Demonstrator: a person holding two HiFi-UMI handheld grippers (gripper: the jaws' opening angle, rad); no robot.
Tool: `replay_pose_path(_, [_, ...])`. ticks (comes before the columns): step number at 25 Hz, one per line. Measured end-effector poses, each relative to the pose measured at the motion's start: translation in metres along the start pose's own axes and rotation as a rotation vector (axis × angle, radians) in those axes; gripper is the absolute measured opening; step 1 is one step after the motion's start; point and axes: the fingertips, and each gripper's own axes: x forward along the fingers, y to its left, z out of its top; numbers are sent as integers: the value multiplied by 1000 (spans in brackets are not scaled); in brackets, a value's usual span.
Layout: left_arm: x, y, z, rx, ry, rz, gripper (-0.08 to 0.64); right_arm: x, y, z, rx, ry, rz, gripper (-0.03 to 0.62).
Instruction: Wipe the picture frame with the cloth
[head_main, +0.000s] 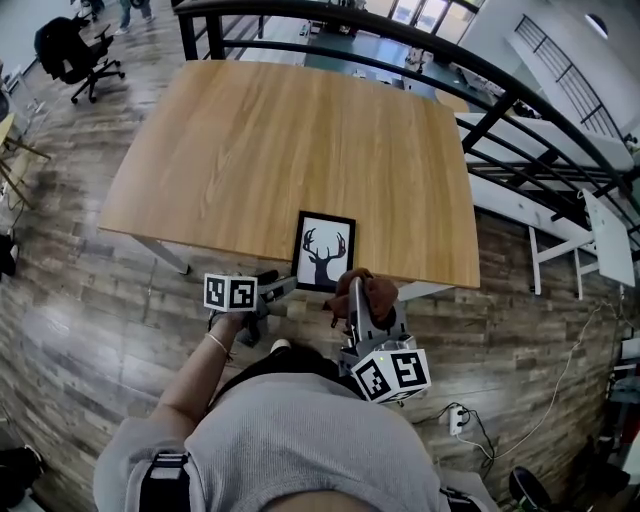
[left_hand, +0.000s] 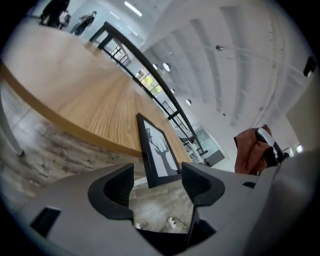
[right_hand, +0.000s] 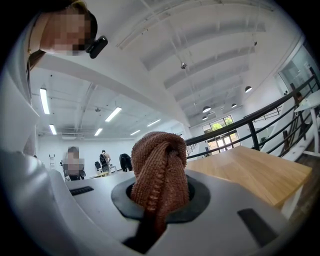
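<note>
The black picture frame (head_main: 323, 251) with a deer silhouette lies at the front edge of the wooden table (head_main: 290, 140), its near end jutting past the edge. My left gripper (head_main: 280, 286) is low and just left of the frame, below the table's edge, open with nothing between its jaws. From the left gripper view, the frame (left_hand: 156, 152) lies just beyond my left gripper (left_hand: 157, 182). My right gripper (head_main: 358, 300) is just right of the frame's near end, shut on a bunched brown cloth (head_main: 366, 292). That cloth (right_hand: 160, 170) fills the jaws in the right gripper view.
A black railing (head_main: 420, 45) runs behind and to the right of the table. White benches (head_main: 560, 215) stand beyond it at the right. An office chair (head_main: 75, 50) is at the far left. A power strip (head_main: 457, 420) with cables lies on the wood floor.
</note>
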Motion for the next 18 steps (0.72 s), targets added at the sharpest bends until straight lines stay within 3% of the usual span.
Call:
replay_pose_path(3, [19,6,-12,-80,87,-80,278,1,-3,-2,2,6,-17,44])
replay_pose_path(8, [39,7,-10,-176,141,-188,278,3,-7,-9,11,28,-46,44])
replay_pose_path(14, [62,-4,-24,-141,251,-288,278,1,-14,-12,22,36,-68,44])
replay_pose_path(18, [73,-5,-21,-230,231,-334,276,-2,-17,-11,33,31,-84,44])
